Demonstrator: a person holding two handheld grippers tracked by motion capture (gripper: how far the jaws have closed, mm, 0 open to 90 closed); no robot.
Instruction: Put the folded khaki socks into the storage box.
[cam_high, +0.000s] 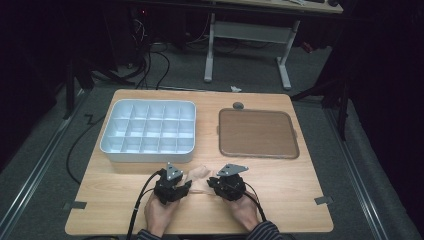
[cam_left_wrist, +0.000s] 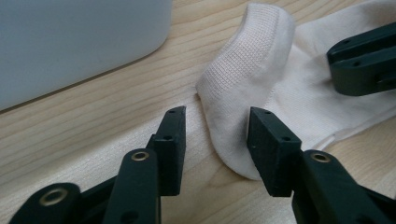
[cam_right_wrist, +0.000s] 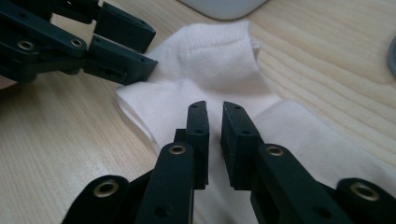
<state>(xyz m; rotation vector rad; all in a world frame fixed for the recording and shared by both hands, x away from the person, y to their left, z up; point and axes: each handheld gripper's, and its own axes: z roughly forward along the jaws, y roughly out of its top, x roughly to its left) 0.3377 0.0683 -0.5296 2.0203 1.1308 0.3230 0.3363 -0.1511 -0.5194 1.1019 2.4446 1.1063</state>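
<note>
We work on a white ankle sock (cam_left_wrist: 243, 88) lying flat on the pale wooden table (cam_high: 295, 180), near its front edge, just in front of the white compartment box (cam_high: 148, 131) and between our two grippers. Our left gripper (cam_left_wrist: 215, 135) stands released, its black jaws straddling the rounded end of the sock without pressing it, likely so that it can pin or pinch that edge. Our right gripper (cam_right_wrist: 215, 122) sits over the sock's middle with its jaws nearly clenched; a narrow gap remains, and we cannot tell whether any cloth is pinched. The sock is a soft fine-ribbed knit with a stitched cuff. The brown tray (cam_high: 257, 133) is flat, with rounded corners.
</note>
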